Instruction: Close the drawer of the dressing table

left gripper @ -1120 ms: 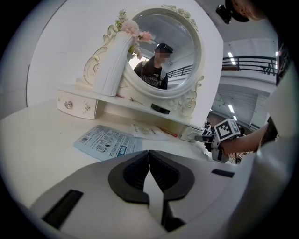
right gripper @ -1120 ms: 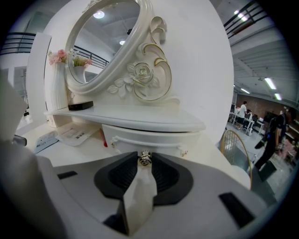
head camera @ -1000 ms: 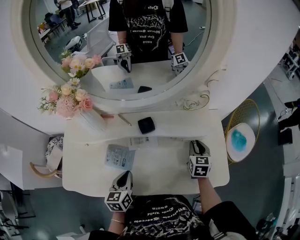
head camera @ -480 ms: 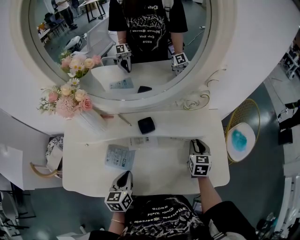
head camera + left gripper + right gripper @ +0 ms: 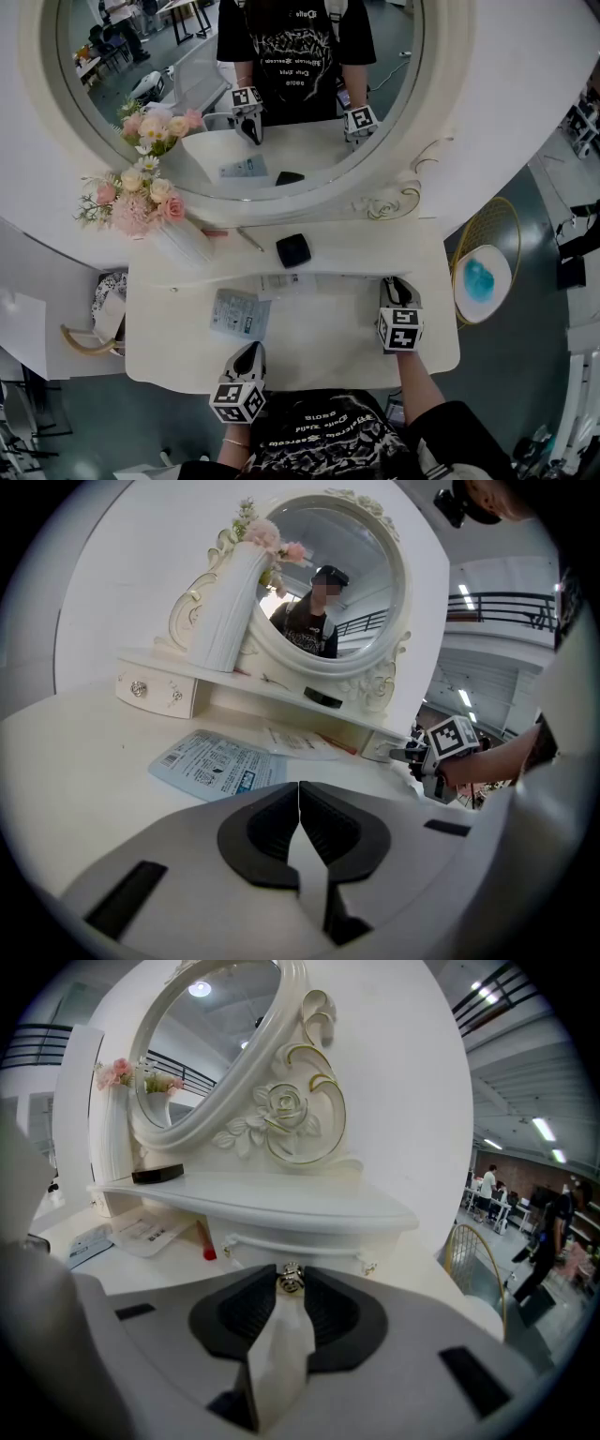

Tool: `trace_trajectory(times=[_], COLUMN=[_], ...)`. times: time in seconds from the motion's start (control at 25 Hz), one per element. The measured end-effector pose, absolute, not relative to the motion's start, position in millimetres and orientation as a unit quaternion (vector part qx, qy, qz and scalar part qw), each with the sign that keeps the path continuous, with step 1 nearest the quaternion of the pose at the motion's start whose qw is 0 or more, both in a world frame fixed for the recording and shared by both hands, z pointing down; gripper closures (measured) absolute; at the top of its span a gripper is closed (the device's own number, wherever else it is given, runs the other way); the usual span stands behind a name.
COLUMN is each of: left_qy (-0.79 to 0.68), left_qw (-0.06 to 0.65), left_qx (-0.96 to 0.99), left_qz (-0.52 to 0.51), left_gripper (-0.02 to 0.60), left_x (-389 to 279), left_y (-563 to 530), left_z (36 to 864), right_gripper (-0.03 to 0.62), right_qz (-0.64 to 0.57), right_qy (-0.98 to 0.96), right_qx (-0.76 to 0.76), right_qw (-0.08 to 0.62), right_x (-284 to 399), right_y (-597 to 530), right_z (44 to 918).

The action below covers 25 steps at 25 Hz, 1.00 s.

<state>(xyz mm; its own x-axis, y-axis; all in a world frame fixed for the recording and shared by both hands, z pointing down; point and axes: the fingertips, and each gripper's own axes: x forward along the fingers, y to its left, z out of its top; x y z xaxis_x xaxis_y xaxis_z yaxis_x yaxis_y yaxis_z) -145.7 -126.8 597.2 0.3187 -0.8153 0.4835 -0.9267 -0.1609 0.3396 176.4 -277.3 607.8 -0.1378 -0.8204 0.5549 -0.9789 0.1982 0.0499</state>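
Small drawer [image 5: 309, 1241] sits under shelf [image 5: 262, 1194] at right end of table [image 5: 75, 761], below mirror [image 5: 234, 84]; how far out it stands is unclear. Metal knob [image 5: 292, 1279] pinched between tips of right gripper [image 5: 292, 1288]. Best push: straight in, level, light grip, no twist, until front seats flush. Left gripper [image 5: 299, 799] pressed together, empty, near table front edge.

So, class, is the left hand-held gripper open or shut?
Shut: in its own view the left hand-held gripper has its jaws together, nothing between them.
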Motion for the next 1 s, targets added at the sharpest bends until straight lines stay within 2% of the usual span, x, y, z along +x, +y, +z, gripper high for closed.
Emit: trace_trajectory(times=[1.0], left_qy=[-0.574], left_qw=[0.29], left_qx=[0.759], left_qz=[0.098], left_gripper=[0.565], left_x=[-144.1], left_y=[-127.3], left_z=[595.4], right_gripper=[0.491], right_qz=[0.163], right_qy=[-0.738], right_qx=[0.608], right_qw=[0.242], right_x=[176.4], right_y=[-281.0], right_z=[607.8])
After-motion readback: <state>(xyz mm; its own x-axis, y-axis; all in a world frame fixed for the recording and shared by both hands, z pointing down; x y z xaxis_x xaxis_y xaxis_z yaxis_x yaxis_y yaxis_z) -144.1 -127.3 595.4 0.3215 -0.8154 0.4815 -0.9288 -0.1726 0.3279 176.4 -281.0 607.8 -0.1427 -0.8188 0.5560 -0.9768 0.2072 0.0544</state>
